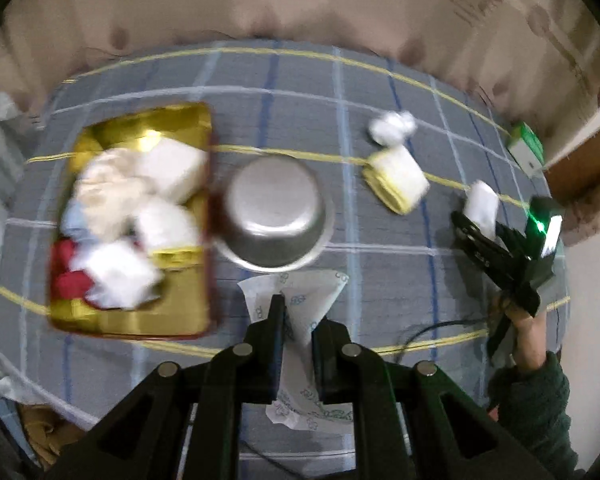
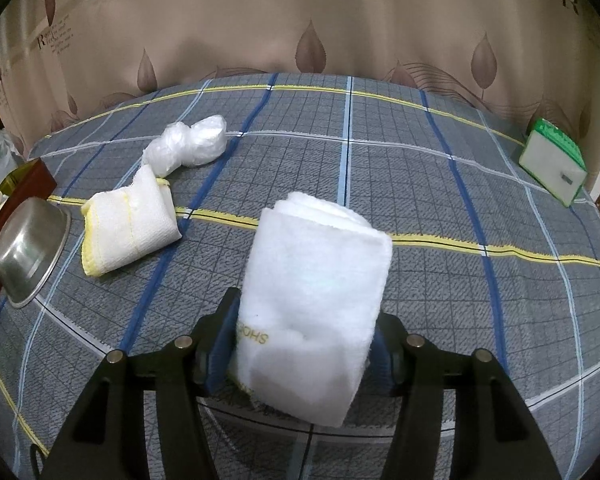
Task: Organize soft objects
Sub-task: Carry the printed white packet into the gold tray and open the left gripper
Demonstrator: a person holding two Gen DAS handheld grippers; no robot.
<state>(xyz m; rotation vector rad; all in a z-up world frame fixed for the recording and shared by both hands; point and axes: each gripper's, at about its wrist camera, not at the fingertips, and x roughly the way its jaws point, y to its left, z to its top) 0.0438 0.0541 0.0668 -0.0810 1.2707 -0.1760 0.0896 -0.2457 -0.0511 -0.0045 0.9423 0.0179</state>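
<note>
My left gripper [image 1: 298, 320] is shut on a white printed tissue [image 1: 296, 300] and holds it above the checked cloth, just in front of the upturned steel bowl [image 1: 274, 212]. Left of it a gold-lined box [image 1: 172, 312] holds several white, cream and red soft items. My right gripper [image 2: 304, 340] is shut on a rolled white towel [image 2: 312, 304]; it also shows in the left wrist view [image 1: 482, 204]. A folded yellow-edged cloth [image 2: 128, 224] and a crumpled clear plastic bag [image 2: 188, 144] lie on the cloth ahead on the left.
A green and white box [image 2: 552, 168] stands at the far right edge of the table. A beige leaf-print curtain [image 2: 300, 20] hangs behind the table. A black cable [image 1: 428, 332] runs across the cloth near the right hand.
</note>
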